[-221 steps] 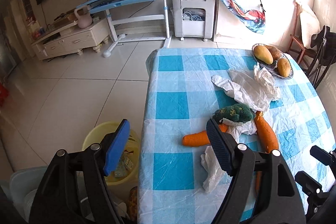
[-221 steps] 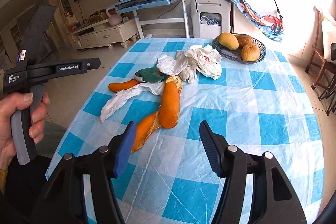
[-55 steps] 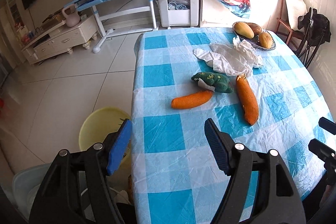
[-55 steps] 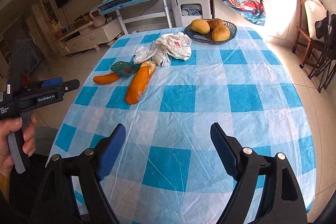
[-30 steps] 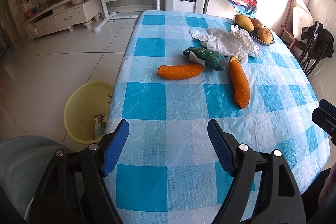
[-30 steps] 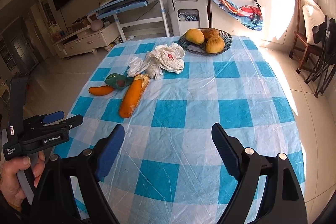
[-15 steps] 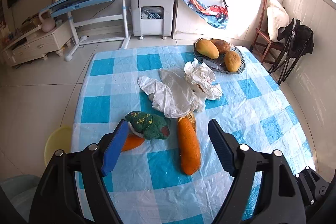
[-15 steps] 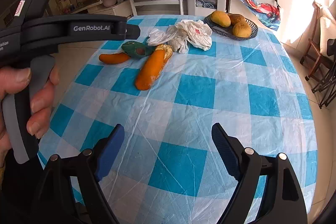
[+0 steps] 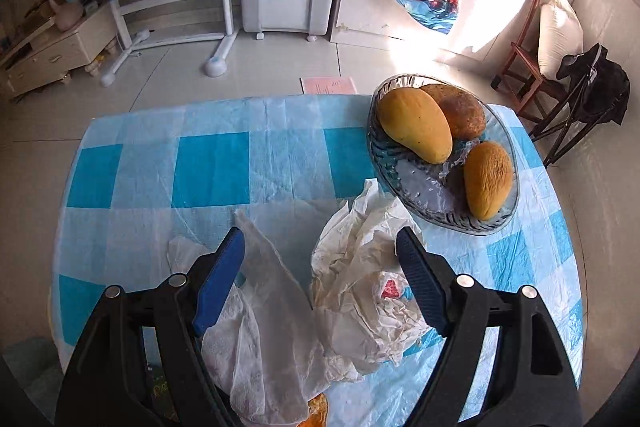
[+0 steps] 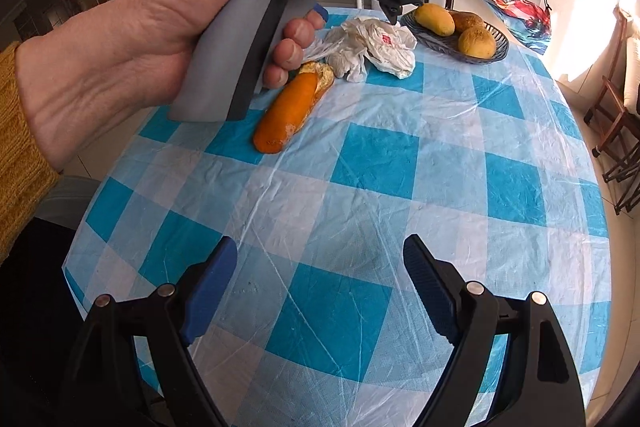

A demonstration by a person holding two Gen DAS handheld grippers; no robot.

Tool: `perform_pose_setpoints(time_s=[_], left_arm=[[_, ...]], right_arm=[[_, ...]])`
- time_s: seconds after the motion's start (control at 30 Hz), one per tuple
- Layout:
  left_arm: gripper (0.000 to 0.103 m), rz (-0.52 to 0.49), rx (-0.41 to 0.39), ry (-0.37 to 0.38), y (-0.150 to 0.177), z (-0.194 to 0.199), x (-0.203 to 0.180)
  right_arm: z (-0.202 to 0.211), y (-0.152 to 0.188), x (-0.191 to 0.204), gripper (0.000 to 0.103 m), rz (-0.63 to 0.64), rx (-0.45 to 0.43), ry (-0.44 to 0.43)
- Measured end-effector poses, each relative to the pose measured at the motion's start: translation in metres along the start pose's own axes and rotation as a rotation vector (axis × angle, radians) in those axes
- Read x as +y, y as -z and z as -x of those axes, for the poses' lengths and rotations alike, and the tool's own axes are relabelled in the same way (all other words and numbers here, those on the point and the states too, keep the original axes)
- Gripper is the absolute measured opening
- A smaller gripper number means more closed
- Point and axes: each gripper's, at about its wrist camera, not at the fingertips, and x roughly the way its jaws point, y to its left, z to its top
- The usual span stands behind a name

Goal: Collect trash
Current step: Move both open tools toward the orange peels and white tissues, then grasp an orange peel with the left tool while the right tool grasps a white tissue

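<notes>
The left claw (image 9: pixel 320 287) was held apart over the bag (image 9: pixel 360 291), bowl (image 9: pixel 500 211) at 2 o'clock; lowering and clamping were judged next.

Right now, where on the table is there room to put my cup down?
The near checked tablecloth, ahead of the right gripper, is bare, and so is the right side. The far left is crowded: orange peel, crumpled plastic bags, fruit bowl.
</notes>
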Motion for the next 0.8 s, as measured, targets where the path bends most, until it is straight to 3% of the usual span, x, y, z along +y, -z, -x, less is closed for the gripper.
perform_pose_setpoints(time_s=[0.03,0.1,0.23,0.47,0.5,0.57,0.67,0.8], left_arm=[[0.062,-0.026,0.032,0.003,0.003,-0.009,-0.004],[0.059,-0.122,0.007,-0.029,0.014,-0.009,-0.017],[0.048,-0.222,-0.005,0.011,0.05,0.008,-0.033],[0.046,-0.389,0.04,0.111,0.127,0.057,-0.045],[0.047,-0.401,0.011,0.118,0.132,0.071,-0.042],[0.047,-0.385,-0.056,0.121,0.132,0.095,-0.029],[0.057,-0.283,-0.143,0.085,0.113,0.117,0.007],[0.065,-0.126,-0.13,-0.015,0.082,0.092,0.062]], right_arm=[[0.0,0.0,0.0,0.082,0.0,0.003,-0.008],[0.001,0.0,0.001,0.082,0.006,0.0,-0.011],[0.0,0.001,-0.002,0.083,0.003,0.009,-0.015],[0.004,0.011,0.001,0.083,0.002,0.035,-0.032],[0.006,0.013,0.004,0.084,0.007,0.032,-0.035],[0.011,0.016,0.009,0.086,0.017,0.025,-0.039],[0.013,0.019,0.016,0.087,0.032,0.025,-0.041],[0.007,0.018,0.022,0.087,0.048,0.037,-0.042]])
